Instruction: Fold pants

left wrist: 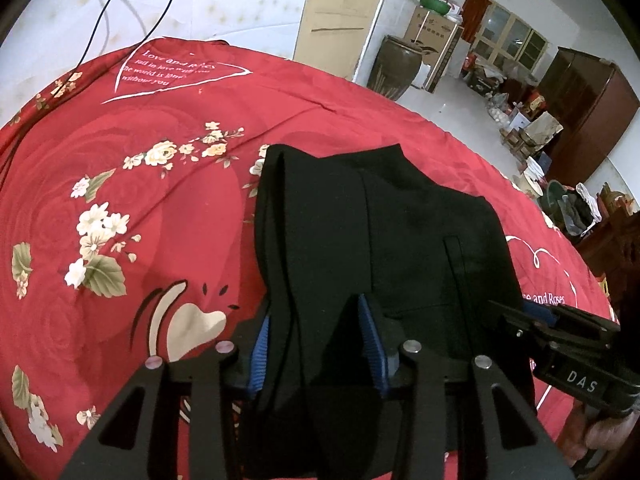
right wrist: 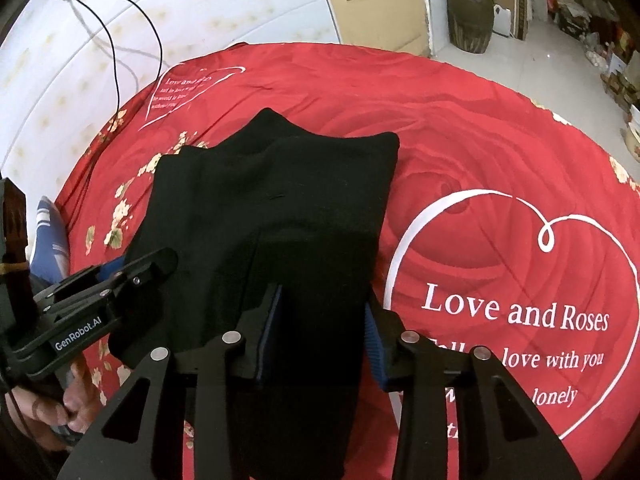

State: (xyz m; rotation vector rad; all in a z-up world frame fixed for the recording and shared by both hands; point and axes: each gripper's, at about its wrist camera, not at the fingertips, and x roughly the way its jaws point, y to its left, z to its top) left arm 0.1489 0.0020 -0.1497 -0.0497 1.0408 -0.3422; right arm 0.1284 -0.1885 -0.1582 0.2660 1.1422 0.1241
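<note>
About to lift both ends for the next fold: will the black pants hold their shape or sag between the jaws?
Likely sag: the pants are soft cloth, draping in folds off both grippers. Probably light, since they hang from pinches at the left gripper and right gripper. On the bedspread they would probably bunch rather than slide flat.

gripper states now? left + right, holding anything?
Left hand-held gripper: shut on the black pants, fabric bunched between its fingers.
Right hand-held gripper: shut on the black pants too, over the red bedspread.

I see pants point(left wrist: 380, 240) lying on bedspread point(left wrist: 140, 200), near end between both grippers' fingers point(left wrist: 372, 336); ceramic jar point(left wrist: 394, 66) behind bed.
</note>
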